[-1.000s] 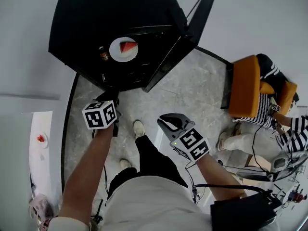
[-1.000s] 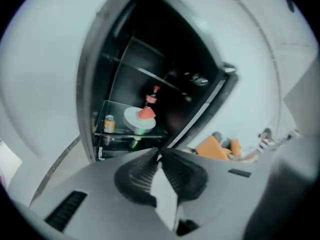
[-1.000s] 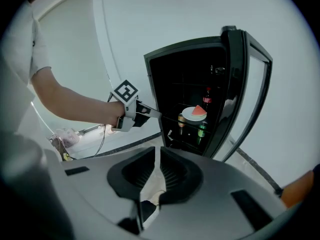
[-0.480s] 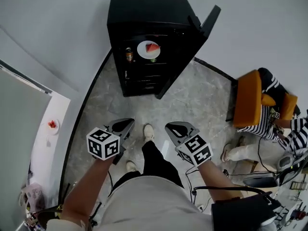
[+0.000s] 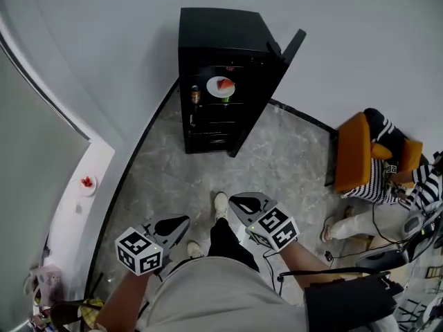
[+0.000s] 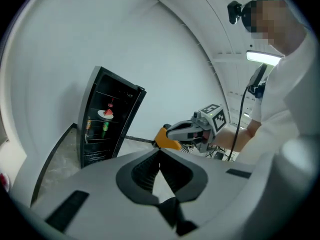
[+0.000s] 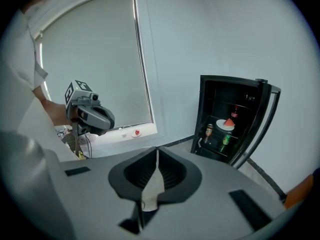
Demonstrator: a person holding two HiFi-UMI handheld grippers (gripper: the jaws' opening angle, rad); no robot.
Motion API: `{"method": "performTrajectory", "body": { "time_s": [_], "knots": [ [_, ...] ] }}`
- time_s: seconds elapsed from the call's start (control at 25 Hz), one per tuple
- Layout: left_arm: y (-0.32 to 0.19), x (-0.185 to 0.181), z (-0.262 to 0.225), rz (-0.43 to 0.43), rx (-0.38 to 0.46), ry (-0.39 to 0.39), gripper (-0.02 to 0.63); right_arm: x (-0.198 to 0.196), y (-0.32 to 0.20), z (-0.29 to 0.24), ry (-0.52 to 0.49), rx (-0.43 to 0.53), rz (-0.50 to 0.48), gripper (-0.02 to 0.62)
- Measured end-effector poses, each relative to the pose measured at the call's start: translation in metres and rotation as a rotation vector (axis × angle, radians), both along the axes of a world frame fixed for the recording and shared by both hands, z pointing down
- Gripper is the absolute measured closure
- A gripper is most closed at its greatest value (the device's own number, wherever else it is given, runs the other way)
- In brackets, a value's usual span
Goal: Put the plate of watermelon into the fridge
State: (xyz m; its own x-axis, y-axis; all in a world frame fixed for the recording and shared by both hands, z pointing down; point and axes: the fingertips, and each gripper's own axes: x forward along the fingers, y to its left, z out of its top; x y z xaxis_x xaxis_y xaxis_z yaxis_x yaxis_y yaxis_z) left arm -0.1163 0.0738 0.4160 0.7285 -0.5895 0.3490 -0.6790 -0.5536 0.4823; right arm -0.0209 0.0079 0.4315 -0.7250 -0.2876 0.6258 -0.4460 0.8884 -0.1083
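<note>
Plate [image 5: 221, 87] is noted shelved in fridge [image 5: 214, 30], far from left gripper [image 5: 181, 221] and right gripper [image 5: 237, 200], both pressed together, empty; open door [image 5: 272, 83] nearer right.

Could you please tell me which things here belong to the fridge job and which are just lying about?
Job in hand: plate of watermelon, on a shelf in the open fridge; left gripper and right gripper, both shut and empty.

Lying about: brown can and green can in the fridge; orange chair; small dish on the window sill.
</note>
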Motion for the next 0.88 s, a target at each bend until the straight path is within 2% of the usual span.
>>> {"method": "performTrajectory", "body": {
  "time_s": [0.24, 0.36, 0.88],
  "knots": [
    [0.05, -0.008, -0.012, -0.017, 0.018, -0.043, 0.594, -0.003, 0.047, -0.009, -0.003, 0.016, -0.023, 0.571],
    [0.064, -0.008, -0.021, -0.033, 0.018, -0.019, 0.594, 0.001, 0.065, -0.017, -0.008, 0.019, -0.021, 0.575],
    [0.076, 0.003, -0.027, -0.028, 0.029, -0.024, 0.594, 0.008, 0.09, -0.035, -0.007, 0.067, -0.045, 0.58]
  ]
}}
